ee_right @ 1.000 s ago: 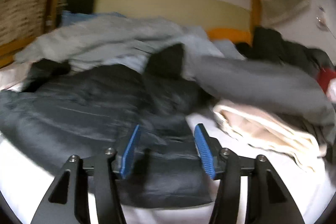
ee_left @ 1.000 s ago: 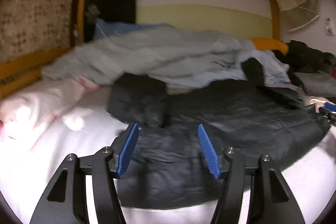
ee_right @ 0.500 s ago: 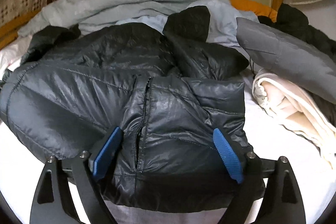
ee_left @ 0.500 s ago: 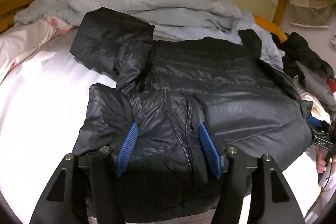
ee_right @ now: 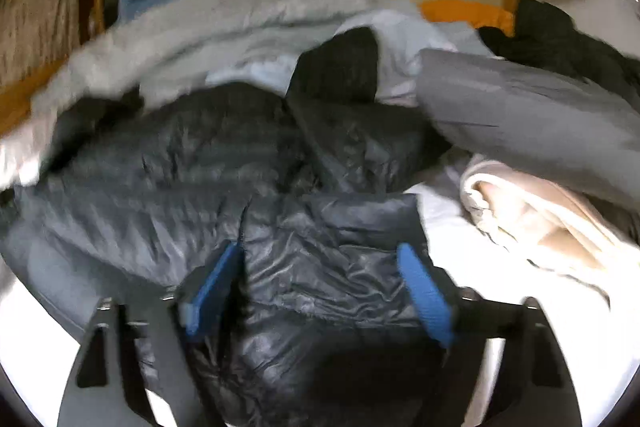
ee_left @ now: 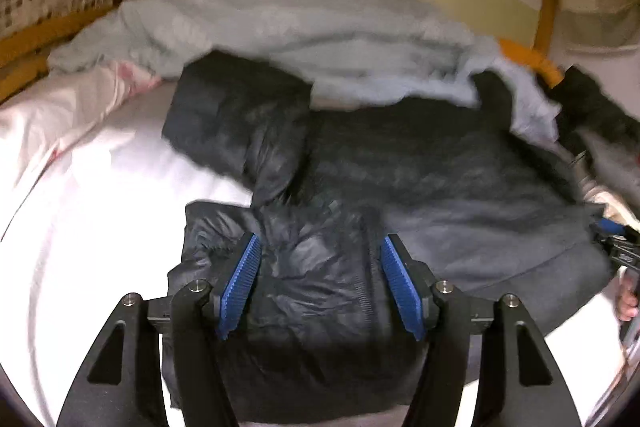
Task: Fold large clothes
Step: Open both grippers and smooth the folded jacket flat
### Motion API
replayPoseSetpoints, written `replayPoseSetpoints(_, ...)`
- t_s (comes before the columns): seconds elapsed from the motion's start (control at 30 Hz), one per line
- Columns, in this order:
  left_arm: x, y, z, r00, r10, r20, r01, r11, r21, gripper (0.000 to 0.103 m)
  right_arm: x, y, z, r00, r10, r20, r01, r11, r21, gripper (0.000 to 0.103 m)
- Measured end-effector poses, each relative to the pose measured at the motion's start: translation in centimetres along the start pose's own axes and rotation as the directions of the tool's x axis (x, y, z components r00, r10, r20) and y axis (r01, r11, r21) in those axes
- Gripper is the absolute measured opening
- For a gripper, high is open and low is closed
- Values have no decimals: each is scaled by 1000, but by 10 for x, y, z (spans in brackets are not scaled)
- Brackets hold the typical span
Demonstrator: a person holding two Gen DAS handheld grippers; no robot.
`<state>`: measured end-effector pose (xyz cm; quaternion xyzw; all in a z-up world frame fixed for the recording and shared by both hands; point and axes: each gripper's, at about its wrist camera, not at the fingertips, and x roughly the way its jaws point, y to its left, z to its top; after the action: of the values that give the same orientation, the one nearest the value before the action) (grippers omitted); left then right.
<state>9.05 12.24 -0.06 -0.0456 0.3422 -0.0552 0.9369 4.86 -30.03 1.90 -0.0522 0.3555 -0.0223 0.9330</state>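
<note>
Both tools straddle the near hem of the dark quilted puffer jacket (ee_left: 420,163): left tool (ee_left: 320,283) wide, right tool (ee_right: 316,291) closing; the jacket lies crosswise ahead of them.

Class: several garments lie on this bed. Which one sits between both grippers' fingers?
The black puffer jacket, quilted and shiny with a front zip. The plain grey jacket and the folded cream garment lie off to the right, clear of both grippers.

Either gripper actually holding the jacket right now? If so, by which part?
Cannot be told. Both straddle the black puffer jacket near its hem, the left gripper by the zipper. The right gripper jaws are closing; contact isn't visible.
</note>
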Motion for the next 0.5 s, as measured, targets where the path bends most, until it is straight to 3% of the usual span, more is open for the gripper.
replayPoseSetpoints(0.07,20,5,-2,998,-21,-63,21,1000,-5,65,10,-4,-2,999,28,-36,-27,999,25,80)
replayPoseSetpoints(0.13,24,10,-3,997,-39,-60,37,999,-29,67,15,-15,-2,997,56,-56,-51,996,77,80)
replayPoseSetpoints(0.3,42,7,-5,991,-17,-135,13,999,-31,71,26,-22,-5,992,78,-99,-66,990,127,88)
replayPoseSetpoints(0.43,37,9,-8,993,-30,-113,26,999,-35,70,27,-18,-6,992,62,-113,-50,993,108,88)
replayPoseSetpoints(0.5,26,11,-8,998,-29,-63,27,999,-42,69,21,-21,-6,994,68,-84,-57,991,122,88)
